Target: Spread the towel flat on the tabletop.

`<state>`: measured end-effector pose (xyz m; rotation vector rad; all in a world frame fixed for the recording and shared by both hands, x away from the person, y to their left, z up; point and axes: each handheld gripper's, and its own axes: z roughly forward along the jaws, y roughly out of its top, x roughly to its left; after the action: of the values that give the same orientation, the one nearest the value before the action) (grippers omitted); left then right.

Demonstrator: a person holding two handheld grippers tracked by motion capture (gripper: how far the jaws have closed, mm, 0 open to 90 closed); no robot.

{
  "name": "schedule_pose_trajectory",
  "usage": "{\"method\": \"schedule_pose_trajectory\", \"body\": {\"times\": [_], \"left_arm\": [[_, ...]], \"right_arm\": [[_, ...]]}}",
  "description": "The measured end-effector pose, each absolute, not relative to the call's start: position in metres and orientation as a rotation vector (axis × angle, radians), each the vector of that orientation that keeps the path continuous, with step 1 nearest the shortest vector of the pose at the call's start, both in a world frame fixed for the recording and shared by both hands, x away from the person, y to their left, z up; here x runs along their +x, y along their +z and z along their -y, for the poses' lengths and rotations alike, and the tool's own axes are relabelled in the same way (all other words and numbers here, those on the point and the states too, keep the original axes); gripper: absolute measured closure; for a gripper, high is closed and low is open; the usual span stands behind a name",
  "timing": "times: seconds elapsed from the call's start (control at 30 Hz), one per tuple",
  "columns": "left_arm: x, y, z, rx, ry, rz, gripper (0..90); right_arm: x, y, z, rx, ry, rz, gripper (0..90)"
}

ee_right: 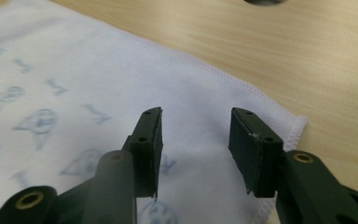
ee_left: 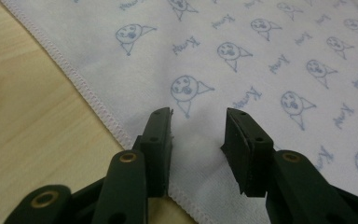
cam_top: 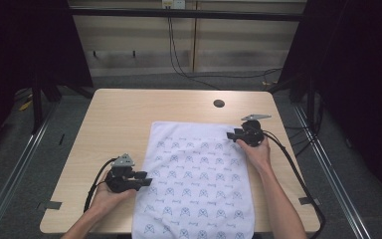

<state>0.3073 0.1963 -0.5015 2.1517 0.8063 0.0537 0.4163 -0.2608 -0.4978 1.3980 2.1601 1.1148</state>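
We see left gripper released over towel left edge, right gripper released at far right corner, both jaws parted, nothing clamped

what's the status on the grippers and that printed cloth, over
Left gripper open at cloth's left edge. Right gripper open over far right corner. Printed cloth flat on table, unheld. Nothing in the way.

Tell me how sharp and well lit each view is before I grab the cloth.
High view: table evenly lit, surroundings dark, cloth print readable. Left gripper view: print sharp beyond the jaws, left gripper slightly soft, no glare. Right gripper view: cloth corner fairly clear, print at left blurred, hole at the top edge soft.
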Motion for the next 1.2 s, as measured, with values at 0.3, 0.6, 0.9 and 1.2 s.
{"method": "schedule_pose_trajectory", "body": {"times": [0.3, 0.6, 0.9, 1.2], "left_arm": [[0.293, -0.499, -0.208, 2.162, -0.002, -0.811, 63.2], [0.326, -0.493, -0.206, 2.056, 0.104, -0.831, 66.2], [0.322, -0.503, -0.194, 2.173, 0.078, -0.793, 87.6], [0.299, -0.500, -0.192, 2.199, 0.029, -0.779, 85.2]], "right_arm": [[0.332, -0.478, 0.271, 1.248, 1.182, -2.332, 67.1], [0.279, -0.493, 0.270, 1.250, 1.140, -2.383, 68.3], [0.265, -0.499, 0.277, 1.282, 1.100, -2.416, 68.9], [0.249, -0.496, 0.276, 1.298, 1.070, -2.434, 68.8]]}}
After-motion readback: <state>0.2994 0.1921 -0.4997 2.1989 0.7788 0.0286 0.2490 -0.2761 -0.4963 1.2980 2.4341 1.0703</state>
